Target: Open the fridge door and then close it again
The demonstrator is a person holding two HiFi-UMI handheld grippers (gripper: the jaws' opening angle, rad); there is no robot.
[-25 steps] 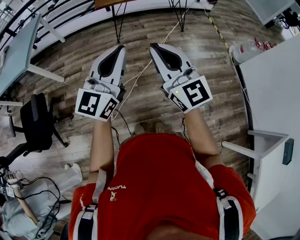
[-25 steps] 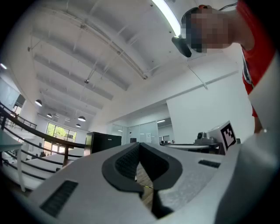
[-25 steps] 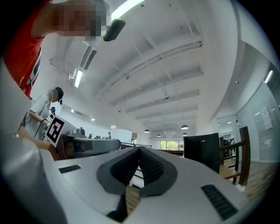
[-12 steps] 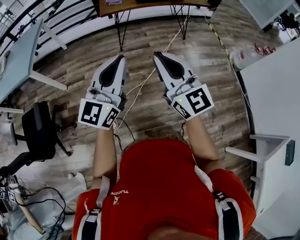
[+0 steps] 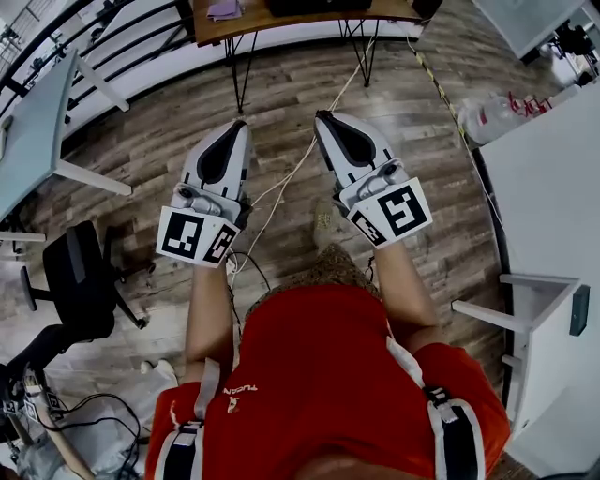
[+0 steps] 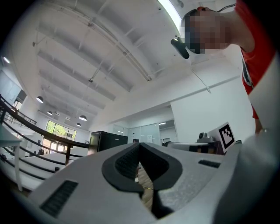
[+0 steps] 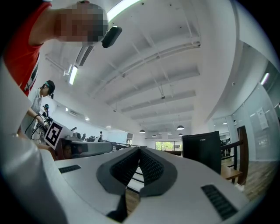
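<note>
Head view has you standing over a wood-plank floor [image 5: 141,141] with both tools held out ahead, well short of anything to grab. Your left gripper [image 5: 239,127] is clenched with nothing in it, and your right gripper [image 5: 323,117] is the same: in each gripper view the tips meet and only room shows past them.

The right gripper view shows a black, boxy, flat-sided cabinet [image 7: 201,151] up ahead, which I take to be the fridge. It seems to stand on the wooden table [image 5: 248,21] with thin black metal legs at the far edge of the head view.

Expect a rigid, hinged door that resists at first if a seal holds it, then swings freely. The casing looks smooth, so it is probably slippery. If it is a small unit, it may slide on the table when you pull.

No handle can be made out from here, nor which side is hinged. Look for the free edge of the door and hook that. Your ribbed dark pads [image 7: 126,167] should bite better than the pale hard plastic shells. Mind the white cable [image 5: 281,183] trailing across the floor.
</note>
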